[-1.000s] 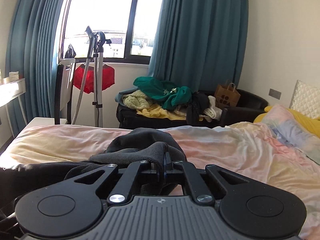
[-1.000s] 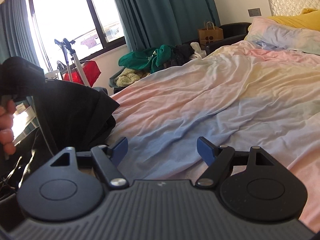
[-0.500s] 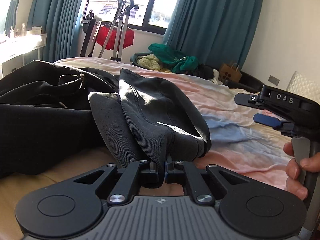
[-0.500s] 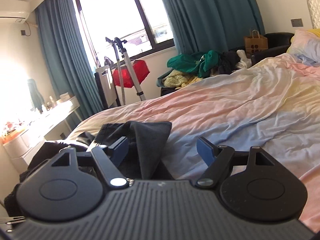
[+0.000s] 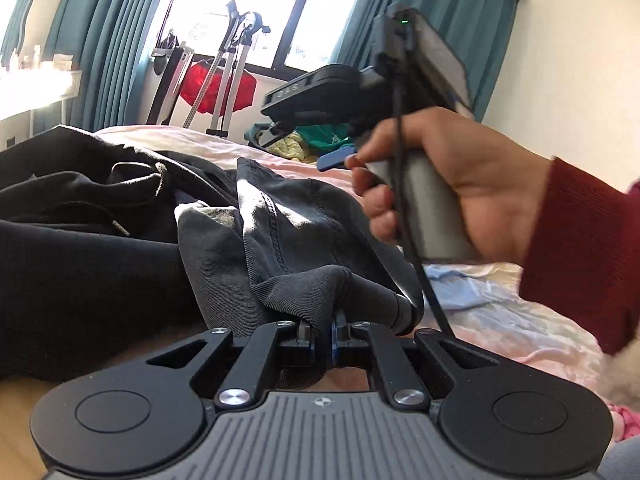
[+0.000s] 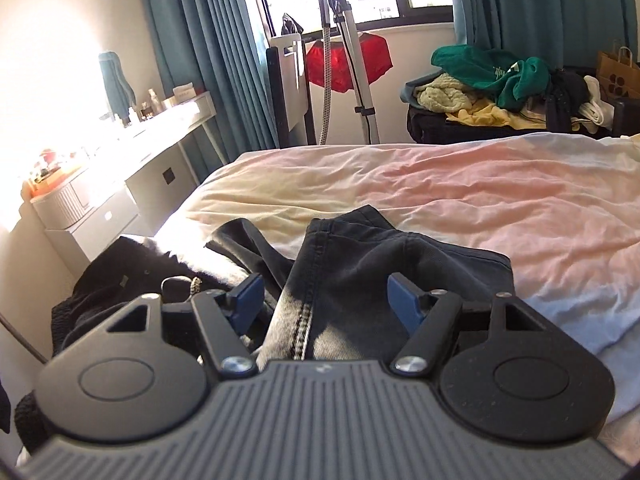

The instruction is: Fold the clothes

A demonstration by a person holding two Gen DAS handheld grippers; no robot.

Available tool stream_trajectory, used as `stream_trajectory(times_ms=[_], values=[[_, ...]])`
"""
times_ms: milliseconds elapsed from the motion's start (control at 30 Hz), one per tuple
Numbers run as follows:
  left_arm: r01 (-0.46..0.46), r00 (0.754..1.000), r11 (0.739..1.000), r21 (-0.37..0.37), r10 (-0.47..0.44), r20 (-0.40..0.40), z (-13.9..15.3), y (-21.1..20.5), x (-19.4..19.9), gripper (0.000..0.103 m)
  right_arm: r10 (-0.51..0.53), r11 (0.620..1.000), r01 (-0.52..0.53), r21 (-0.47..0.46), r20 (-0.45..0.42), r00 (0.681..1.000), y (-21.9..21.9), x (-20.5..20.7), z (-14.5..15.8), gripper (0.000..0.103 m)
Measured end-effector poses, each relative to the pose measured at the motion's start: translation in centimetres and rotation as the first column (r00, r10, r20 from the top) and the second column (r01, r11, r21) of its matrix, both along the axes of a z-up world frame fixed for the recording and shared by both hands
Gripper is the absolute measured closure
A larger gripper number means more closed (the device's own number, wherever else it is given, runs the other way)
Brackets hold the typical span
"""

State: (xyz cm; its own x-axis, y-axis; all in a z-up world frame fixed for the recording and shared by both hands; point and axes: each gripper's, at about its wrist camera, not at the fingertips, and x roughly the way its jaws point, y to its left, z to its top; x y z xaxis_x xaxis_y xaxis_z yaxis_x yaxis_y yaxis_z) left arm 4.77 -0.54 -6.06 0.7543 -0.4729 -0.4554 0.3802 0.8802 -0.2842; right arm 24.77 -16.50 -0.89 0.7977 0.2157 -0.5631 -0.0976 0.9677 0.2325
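Observation:
A dark grey garment (image 5: 296, 240) with stitched seams lies bunched on the bed. My left gripper (image 5: 322, 330) is shut on a fold of its edge, low over the bedsheet. A black hooded garment (image 5: 80, 216) with a drawstring lies heaped to the left. My right gripper (image 6: 326, 300) is open, its blue pads either side of the grey garment (image 6: 360, 280) just above the cloth. In the left wrist view the right gripper (image 5: 340, 128) is held by a hand in a red sleeve above the garment.
The bed (image 6: 460, 184) has a crumpled pastel sheet. A white desk (image 6: 120, 152) with small items stands left. A garment steamer (image 6: 344, 40) and a red item stand by the window. A black couch (image 6: 500, 120) holds piled clothes and a paper bag (image 6: 616, 72).
The left gripper has come down from held high to low over the bed, still holding the grey garment. The right gripper has swung left over the garment, still open.

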Motion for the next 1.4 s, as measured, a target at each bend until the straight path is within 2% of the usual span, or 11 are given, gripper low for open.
stream_trajectory(times_ms=[233,300,367,533,700,900,1033,1200,1267,1300,1400], values=[[0.045,0.999,0.997,-0.07,-0.045,-0.006,-1.6,2.1,1.2,0.096,-0.036,0.982,0.011,-0.186,-0.131,0.991,5.2,9.0,-4.3,0.039],[0.045,0.999,0.995,-0.093,-0.047,-0.015,-2.0,2.5,1.7,0.096,-0.087,0.97,0.056,-0.236,-0.123,0.989,5.3,9.4,-5.0,0.078],[0.046,0.998,0.993,-0.108,-0.05,-0.038,-2.2,2.7,2.2,0.096,-0.188,0.967,0.172,-0.189,-0.075,0.979,3.8,8.6,-4.5,0.093],[0.058,0.998,0.989,-0.133,-0.062,-0.019,-1.7,2.6,1.5,0.097,-0.286,0.942,0.299,-0.149,0.104,0.952,-0.3,4.7,-0.7,0.096],[0.088,0.996,0.988,-0.129,-0.085,0.033,-0.6,1.4,0.2,0.095,-0.456,0.887,0.462,0.011,0.178,0.872,-9.6,-1.5,3.4,0.096],[0.104,0.992,0.991,-0.083,-0.097,0.086,0.6,-0.7,-1.8,0.07,-0.676,0.734,0.658,0.169,0.084,0.732,-22.1,-11.5,0.0,0.096],[0.086,0.994,0.995,-0.048,-0.083,0.072,1.1,-1.0,-3.6,0.05,-0.746,0.617,0.742,0.262,-0.107,0.658,-27.5,-16.6,-5.1,0.096],[0.015,1.0,0.999,-0.049,-0.015,-0.01,1.6,0.3,-5.0,0.045,-0.679,0.347,0.794,0.499,-0.45,0.58,-30.9,-20.9,-11.7,0.093],[-0.024,1.0,0.999,-0.036,0.024,-0.012,1.9,0.7,-5.4,0.042,-0.626,0.226,0.789,0.571,-0.536,0.567,-31.2,-22.2,-13.7,0.087],[-0.044,0.999,0.998,-0.036,0.043,-0.015,2.0,1.0,-5.6,0.041,-0.609,0.19,0.783,0.592,-0.555,0.567,-31.1,-22.5,-14.2,0.073],[-0.102,0.994,0.992,-0.081,0.097,-0.056,2.0,2.6,-5.4,0.039,-0.573,0.154,0.755,0.637,-0.565,0.594,-30.7,-22.5,-14.7,0.041]])
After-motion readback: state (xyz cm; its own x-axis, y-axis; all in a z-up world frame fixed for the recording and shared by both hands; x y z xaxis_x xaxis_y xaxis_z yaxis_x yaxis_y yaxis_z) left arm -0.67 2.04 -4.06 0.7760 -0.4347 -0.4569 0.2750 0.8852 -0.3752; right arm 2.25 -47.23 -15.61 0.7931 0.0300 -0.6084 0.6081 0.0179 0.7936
